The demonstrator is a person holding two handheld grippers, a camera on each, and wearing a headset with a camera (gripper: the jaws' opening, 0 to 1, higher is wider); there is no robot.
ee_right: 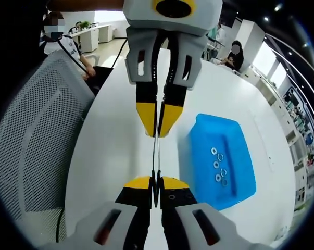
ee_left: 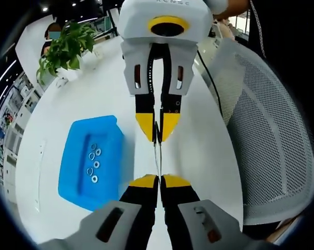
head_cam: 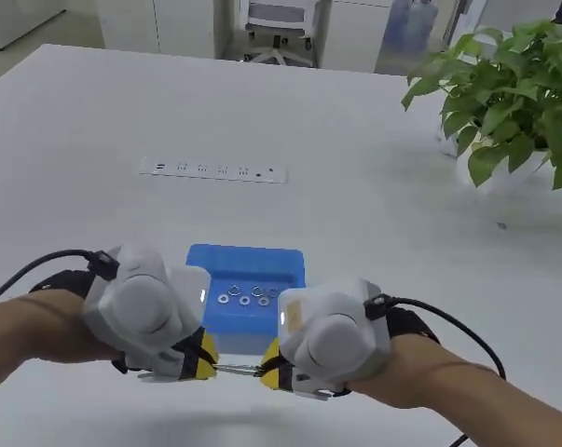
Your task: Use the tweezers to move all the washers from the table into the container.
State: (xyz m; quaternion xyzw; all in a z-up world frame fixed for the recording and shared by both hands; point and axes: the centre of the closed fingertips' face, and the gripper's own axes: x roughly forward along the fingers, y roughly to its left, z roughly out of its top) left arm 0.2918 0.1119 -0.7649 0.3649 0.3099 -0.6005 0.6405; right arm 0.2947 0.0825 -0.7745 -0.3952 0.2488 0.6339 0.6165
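A white office table (head_cam: pixel 374 223) carries a power strip (head_cam: pixel 212 170) beyond the blue container (head_cam: pixel 204 263). Five washers (head_cam: pixel 244 296) lie inside the container, in its shallow middle. Just in front of the container, the left gripper (head_cam: pixel 206 359) and right gripper (head_cam: pixel 269 363) face each other. Each is clamped on one end of the tweezers (head_cam: pixel 237 370), whose arms look pressed together with nothing pinched. Every washer we can find sits inside, so we judge the moving done or nearly so; only setting the tweezers down seems left.
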